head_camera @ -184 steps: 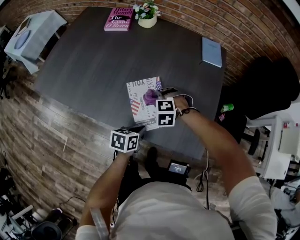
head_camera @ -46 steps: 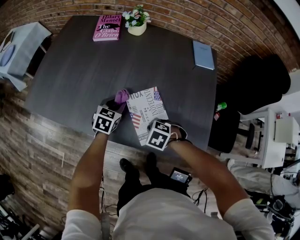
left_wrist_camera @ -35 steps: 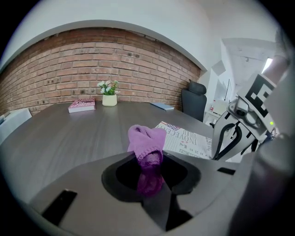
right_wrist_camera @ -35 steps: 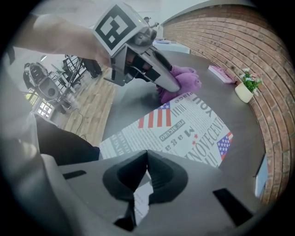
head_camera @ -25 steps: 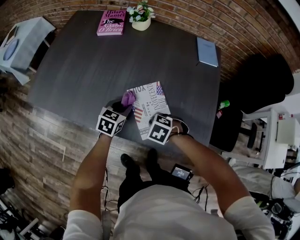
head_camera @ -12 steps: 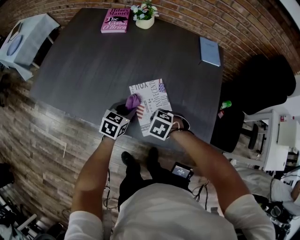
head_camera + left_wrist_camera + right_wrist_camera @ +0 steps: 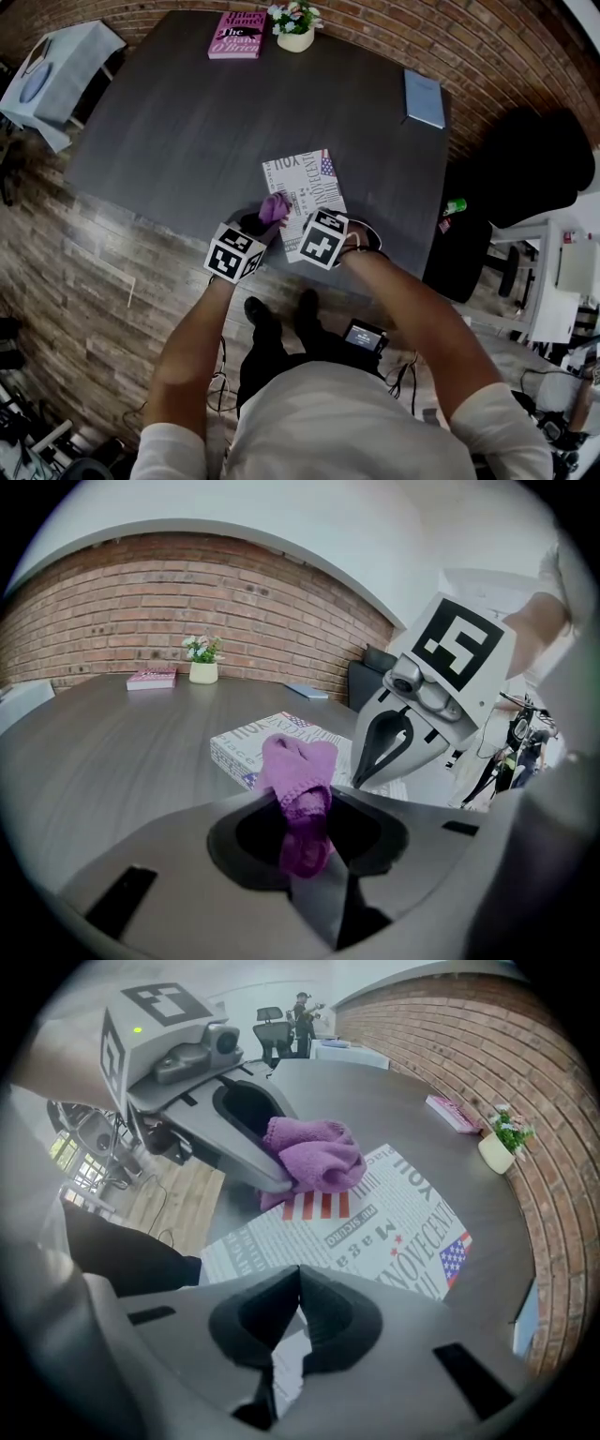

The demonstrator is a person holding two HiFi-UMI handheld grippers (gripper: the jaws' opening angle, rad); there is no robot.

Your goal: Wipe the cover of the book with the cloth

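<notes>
The dark table carries everything, and both claws work at its near edge. The book to be wiped lies flat there, cover up, printed with newspaper lettering and flags. It lies under the tips of the right claw and runs away ahead of it, and it sits just to the right of the left claw.

Far ahead of both claws, at the table's back edge, lie a pink book and a small pot of flowers. A thin blue book lies well off to the right.

The right claw points steeply down with its jaws shut and nothing between them. Its tips stand on the near end of the cover, and it seems to be pinning the book in place.

The left claw slants down from the left, its jaws clamped on a bunched purple cloth. The free end of the cloth sticks out beyond the tips and lies on the red-striped patch at the cover's near left.

By this, the wipe looks under way rather than finished, since the cloth is on the cover at one edge only. The lettering and the flag corner lie beyond it, ahead of both claws. Nothing shows how much of the cover has been gone over.
</notes>
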